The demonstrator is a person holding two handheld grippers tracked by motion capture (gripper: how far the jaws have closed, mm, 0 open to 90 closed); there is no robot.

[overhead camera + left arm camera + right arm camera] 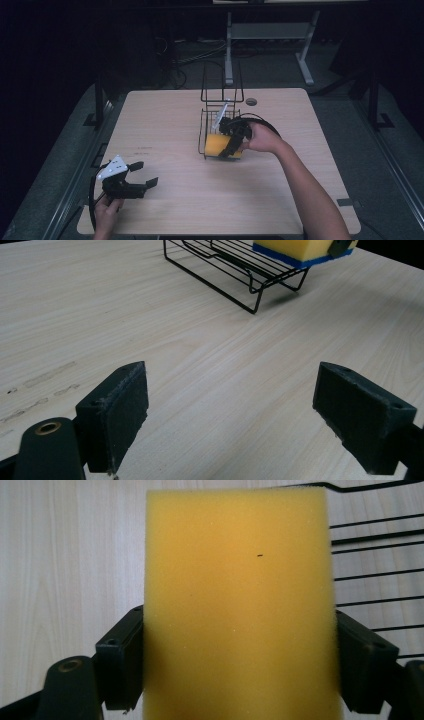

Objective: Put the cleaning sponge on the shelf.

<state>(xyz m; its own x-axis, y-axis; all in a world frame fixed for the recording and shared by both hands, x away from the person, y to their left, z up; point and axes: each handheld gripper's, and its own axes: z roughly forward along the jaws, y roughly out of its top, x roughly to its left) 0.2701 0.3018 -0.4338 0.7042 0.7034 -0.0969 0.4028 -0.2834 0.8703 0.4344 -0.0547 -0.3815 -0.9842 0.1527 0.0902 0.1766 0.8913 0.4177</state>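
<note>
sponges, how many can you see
1: the yellow sponge is held between the right claw jaws, over the black wire rack. Others could be hidden behind it.

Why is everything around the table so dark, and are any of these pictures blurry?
High view: light falls on the table, the floor behind is near black. Right gripper view: the yellow sponge sits close, edges soft. Left gripper view: sharp, the wire rack casts a faint shadow.
</note>
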